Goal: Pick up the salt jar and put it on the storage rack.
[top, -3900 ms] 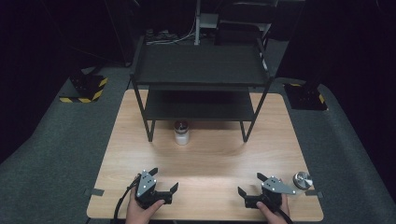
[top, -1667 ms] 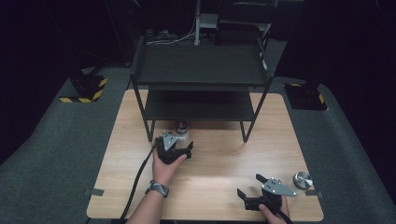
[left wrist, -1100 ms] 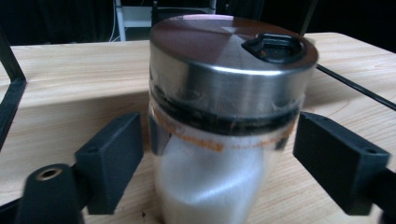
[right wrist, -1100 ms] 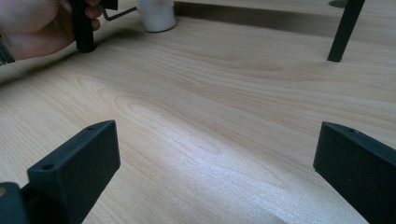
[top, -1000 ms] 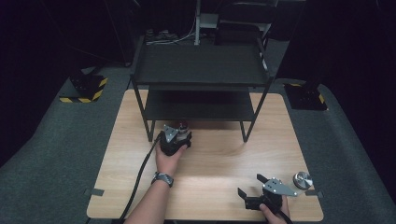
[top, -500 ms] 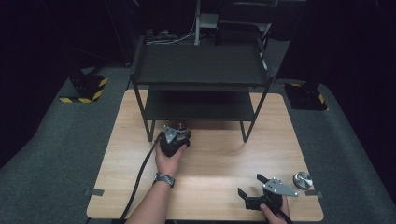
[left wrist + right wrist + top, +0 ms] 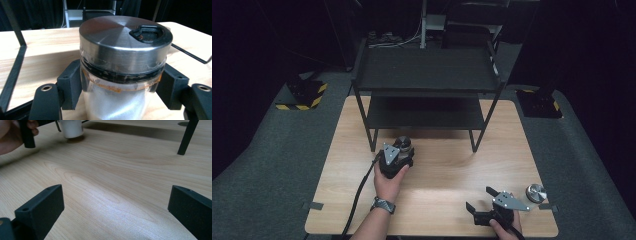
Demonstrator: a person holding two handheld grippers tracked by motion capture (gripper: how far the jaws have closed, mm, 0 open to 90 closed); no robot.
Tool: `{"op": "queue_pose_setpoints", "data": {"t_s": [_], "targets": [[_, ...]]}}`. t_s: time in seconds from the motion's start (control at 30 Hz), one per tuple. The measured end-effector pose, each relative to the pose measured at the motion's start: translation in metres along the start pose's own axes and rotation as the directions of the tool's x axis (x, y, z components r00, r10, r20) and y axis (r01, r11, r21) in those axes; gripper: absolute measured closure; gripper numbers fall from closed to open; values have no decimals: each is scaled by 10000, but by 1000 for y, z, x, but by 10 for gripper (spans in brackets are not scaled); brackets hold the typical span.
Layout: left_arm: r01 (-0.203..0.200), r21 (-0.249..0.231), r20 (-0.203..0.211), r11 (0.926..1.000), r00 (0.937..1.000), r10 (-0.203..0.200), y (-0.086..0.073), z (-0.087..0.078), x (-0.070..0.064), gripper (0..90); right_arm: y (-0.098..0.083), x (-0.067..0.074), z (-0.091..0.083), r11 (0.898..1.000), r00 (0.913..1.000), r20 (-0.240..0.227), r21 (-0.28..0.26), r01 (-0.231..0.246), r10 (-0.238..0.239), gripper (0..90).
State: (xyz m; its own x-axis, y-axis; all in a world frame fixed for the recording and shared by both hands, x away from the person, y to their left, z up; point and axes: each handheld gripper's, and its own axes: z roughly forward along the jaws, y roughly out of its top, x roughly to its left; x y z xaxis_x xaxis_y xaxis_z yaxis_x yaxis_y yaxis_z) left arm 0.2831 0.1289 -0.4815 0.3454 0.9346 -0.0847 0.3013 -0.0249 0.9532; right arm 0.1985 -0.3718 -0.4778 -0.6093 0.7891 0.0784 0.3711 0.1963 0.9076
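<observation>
Tabletop (image 7: pixel 447 175): pale wood, black shelf rack (image 7: pixel 427 95) at twelve o'clock.
Left tongs (image 7: pixel 117 87): clenched on my steel-lidded shaker jar (image 7: pixel 122 65).
Right tongs (image 7: pixel 115 215): released, idle.
Next: I'd lift straight, clearing the rack leg.

Jar sitting before the shelf rack

The jar (image 7: pixel 404 145) is standing on the counter (image 7: pixel 447 170) before the shelf rack (image 7: pixel 427 75); a lid (image 7: pixel 535 192) is lying far right.

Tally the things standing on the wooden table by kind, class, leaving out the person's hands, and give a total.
Spice jars with steel lids: 1, held in the left tool at.
Loose round steel lids or caps: 1, near the table's right edge.
Black two-level shelf racks: 1.
Hand-held tools: 2, the second being the right tool.
Total: 5
</observation>
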Motion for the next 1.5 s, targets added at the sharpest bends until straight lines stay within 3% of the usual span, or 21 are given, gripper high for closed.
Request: {"op": "queue_pose_setpoints", "data": {"t_s": [0.13, 0.27, 0.37, 0.73, 1.03, 1.17, 1.5], "targets": [[67, -41, -9, 10000, 10000, -67, 3, -17, -3, 310, 0, 0, 0, 10000, 10000, 28, -13, -28, 28, 1], [132, -397, 180, 9991, 9998, -125, 11, -40, -5, 311, -1, 0, -2, 10000, 10000, 11, -13, -37, 37, 1], [63, -510, 218, 9987, 9997, -52, 16, -47, -6, 311, -1, -1, -2, 10000, 10000, 5, 22, -32, 32, 1], [-323, -1274, 484, 9913, 9981, 387, 66, -83, -18, 311, -1, -3, -5, 9999, 9998, 110, 63, -154, 154, 1], [-661, -1671, 525, 9837, 9957, 758, 100, -96, -21, 311, 0, -3, -4, 9998, 9998, 81, 74, -163, 163, 1], [-915, -2042, 376, 9746, 9941, 1013, 121, -103, -24, 311, 0, -4, -4, 9998, 9999, 53, 96, -156, 156, 1], [-1302, -2554, 245, 9580, 9897, 1410, 154, -108, -33, 312, 0, -5, -4, 9998, 9998, 45, 79, -176, 176, 1]]}}
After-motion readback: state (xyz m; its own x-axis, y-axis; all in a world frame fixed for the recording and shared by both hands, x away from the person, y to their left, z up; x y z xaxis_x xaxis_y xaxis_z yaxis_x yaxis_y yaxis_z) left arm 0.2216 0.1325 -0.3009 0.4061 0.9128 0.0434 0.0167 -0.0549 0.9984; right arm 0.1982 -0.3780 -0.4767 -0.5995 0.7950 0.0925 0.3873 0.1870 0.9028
